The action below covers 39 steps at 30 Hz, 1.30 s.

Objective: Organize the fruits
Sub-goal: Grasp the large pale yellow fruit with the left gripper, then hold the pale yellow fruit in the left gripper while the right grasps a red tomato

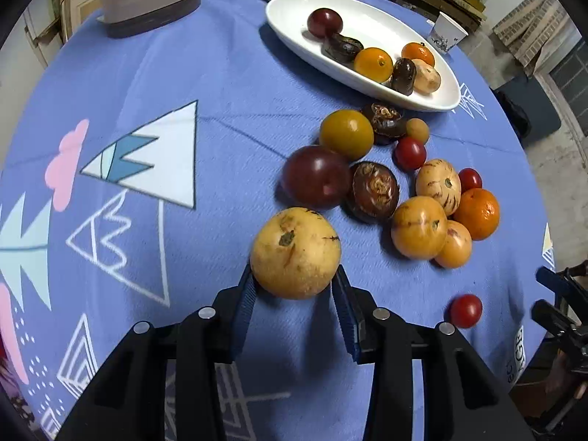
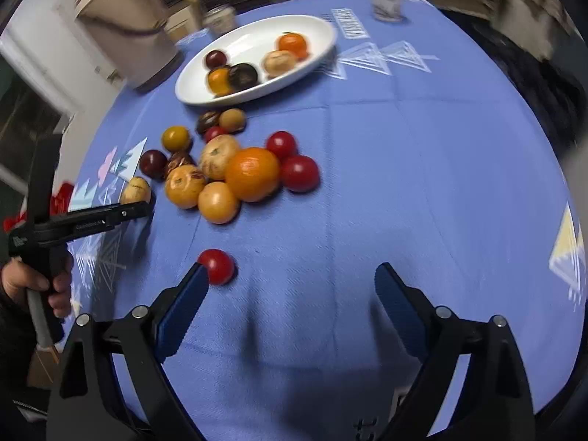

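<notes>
- Two hand-held grippers are working over a round table covered in a blue patterned cloth [image 1: 228, 84], with loose fruit lying between them and a white oval dish [image 1: 286, 11] at the far side
- The left gripper [image 1: 296, 286] is pinching a pale yellow round fruit [image 1: 296, 251]; one blue pad is pressing on each side of it, left and right, so the fruit is sitting squarely between the fingertips at the near edge of the fruit pile
- That fruit is round, with no long axis to line up
- From the held fruit, the dish is lying far and slightly right, beyond the loose pile, and it is already holding six fruits at its right end
- The right gripper [image 2: 290, 275] is hovering with fingers spread wide and nothing between them
- A small red tomato [image 2: 217, 266] is lying alone, just beside the tip of its left finger [image 2: 183, 305], outside the gap rather than inside it
- The right gripper is the nearer one to this tomato
</notes>
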Available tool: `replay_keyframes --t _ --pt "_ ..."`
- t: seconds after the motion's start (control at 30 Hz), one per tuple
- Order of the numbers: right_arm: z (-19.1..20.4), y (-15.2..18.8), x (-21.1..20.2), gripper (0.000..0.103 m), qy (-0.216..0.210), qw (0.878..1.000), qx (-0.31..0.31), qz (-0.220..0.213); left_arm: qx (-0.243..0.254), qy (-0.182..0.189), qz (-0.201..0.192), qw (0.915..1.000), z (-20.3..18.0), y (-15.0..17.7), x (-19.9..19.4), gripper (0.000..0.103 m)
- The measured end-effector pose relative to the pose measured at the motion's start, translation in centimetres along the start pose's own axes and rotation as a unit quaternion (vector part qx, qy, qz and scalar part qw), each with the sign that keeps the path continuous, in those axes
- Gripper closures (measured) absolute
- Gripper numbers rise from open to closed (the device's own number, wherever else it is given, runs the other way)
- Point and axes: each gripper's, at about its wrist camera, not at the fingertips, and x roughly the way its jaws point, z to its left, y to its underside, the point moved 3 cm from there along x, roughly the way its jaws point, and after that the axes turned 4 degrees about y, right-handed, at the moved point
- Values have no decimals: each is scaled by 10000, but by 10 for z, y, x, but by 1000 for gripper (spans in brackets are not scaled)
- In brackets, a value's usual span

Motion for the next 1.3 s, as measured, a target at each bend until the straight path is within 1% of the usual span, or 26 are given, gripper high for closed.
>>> replay_keyframes --t 0.03,0.07,0.13,0.2,0.27,0.33,0.47,0.53,0.63,0.77,0.83,0.93,1.1,1.3 --pt "10 -1 5 24 -97 9995 -305 51 -19 0 -9 10000 2 2 -1 61" --pt "20 -1 10 27 -192 9979 -604 111 -35 -1 -20 10000 7 8 -3 61" --pt "38 1 22 45 -268 9925 -1163 264 -92 -20 -31 10000 10 11 -5 61" --pt "50 3 35 55 -362 9874 -1470 460 -102 -50 -36 9999 10 12 -5 61" --pt "57 4 46 57 -428 9837 -1666 530 -117 -59 -43 9999 10 11 -6 61" --pt "62 5 55 72 -408 9772 -1977 653 -196 -43 -54 9998 13 12 -9 61" --pt "67 0 59 73 -443 9726 -2210 575 -222 -58 -55 9997 11 7 -6 60" --pt "69 -4 59 74 -552 9700 -2280 635 -313 -29 -68 9995 11 4 -5 61" --pt "66 -17 50 74 -916 9724 -2039 670 -363 -18 -107 9993 12 4 -11 62" --pt "57 -41 29 74 -1162 9758 -1797 444 -321 -44 -282 9991 9 1 -29 62" --pt "52 -52 22 74 -1211 9773 -1698 362 -292 -6 -373 9989 8 -2 -36 62" --pt "47 -66 24 74 -1217 9790 -1603 324 -311 -86 -298 9990 10 -5 -32 62" --pt "46 -69 34 74 -1248 9783 -1593 448 -413 -138 -52 9990 16 -3 -10 62" --pt "48 -63 40 74 -1317 9764 -1620 556 -396 -144 -96 9991 14 -12 -6 60"
